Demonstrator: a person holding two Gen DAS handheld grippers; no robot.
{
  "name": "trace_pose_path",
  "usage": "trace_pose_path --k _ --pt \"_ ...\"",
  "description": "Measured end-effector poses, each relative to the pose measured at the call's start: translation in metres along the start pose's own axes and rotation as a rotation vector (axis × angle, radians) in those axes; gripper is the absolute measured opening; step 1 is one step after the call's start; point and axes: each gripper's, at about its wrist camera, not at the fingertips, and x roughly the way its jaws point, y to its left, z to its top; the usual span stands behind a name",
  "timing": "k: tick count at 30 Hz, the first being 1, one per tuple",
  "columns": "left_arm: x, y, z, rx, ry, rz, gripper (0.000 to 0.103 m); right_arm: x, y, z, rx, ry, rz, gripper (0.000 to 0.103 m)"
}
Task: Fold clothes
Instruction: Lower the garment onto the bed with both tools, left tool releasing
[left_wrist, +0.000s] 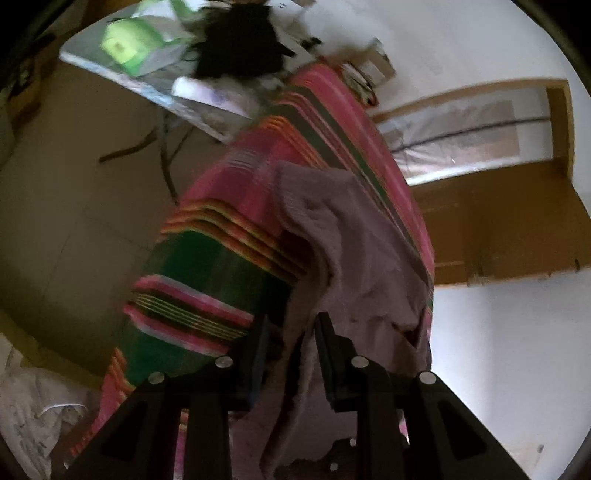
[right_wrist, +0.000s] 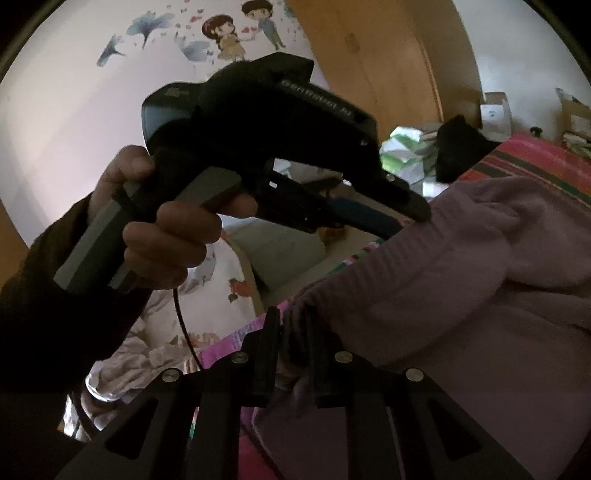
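The left gripper (left_wrist: 291, 332) pinches an edge of the pale purple garment (left_wrist: 354, 251), which lies on the striped blanket (left_wrist: 229, 192). The right gripper (right_wrist: 293, 328) clamps another bunched edge of it near the blanket's edge. A hand (right_wrist: 166, 225) holds the left gripper's handle.
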Motion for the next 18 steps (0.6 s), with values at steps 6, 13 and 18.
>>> trace_pose_path --k 6,13,18 --pt "-0.003 0.024 0.000 -0.073 -0.044 0.034 0.026 0.031 -0.001 0.001 0.034 0.090 0.007 0.017" --pt "-0.025 0.024 -0.020 -0.066 -0.123 0.058 0.026 0.006 -0.020 -0.006 0.110 0.088 -0.030 0.031" --pt "-0.042 0.015 -0.049 -0.051 -0.169 0.072 0.026 -0.052 -0.032 -0.025 0.169 0.007 -0.099 0.031"
